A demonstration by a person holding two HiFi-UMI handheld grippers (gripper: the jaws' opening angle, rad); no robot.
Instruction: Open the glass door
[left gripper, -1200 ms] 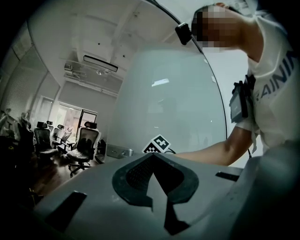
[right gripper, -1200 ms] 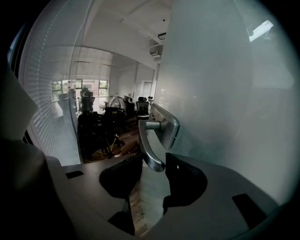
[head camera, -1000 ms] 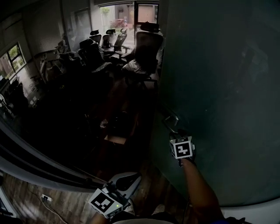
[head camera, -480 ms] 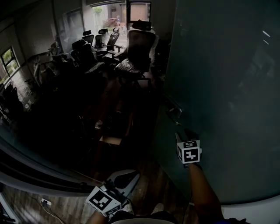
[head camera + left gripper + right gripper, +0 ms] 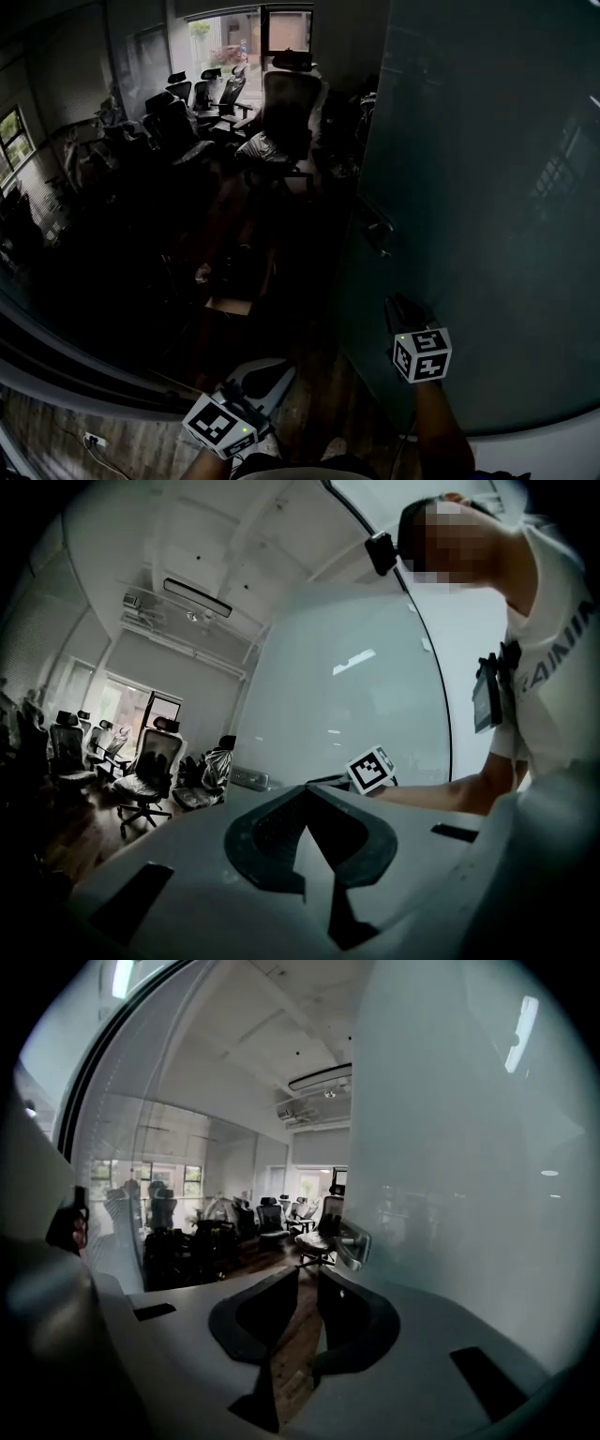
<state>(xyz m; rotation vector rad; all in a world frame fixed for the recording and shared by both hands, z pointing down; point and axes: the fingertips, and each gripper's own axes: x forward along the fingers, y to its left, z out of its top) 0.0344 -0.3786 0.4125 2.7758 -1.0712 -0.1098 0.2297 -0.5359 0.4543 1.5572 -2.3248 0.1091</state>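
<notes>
Frosted glass door (image 5: 469,187), smooth and flat, stands beside my right claw (image 5: 308,1271). Its jaws have just been closing to a narrow empty gap, short of the metal lever handle (image 5: 352,1246). My left claw (image 5: 306,789) is pinched together, empty.

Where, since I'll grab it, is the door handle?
Head view: the door handle sits right of centre on the glass door, left edge, below the nearest office chair.
</notes>
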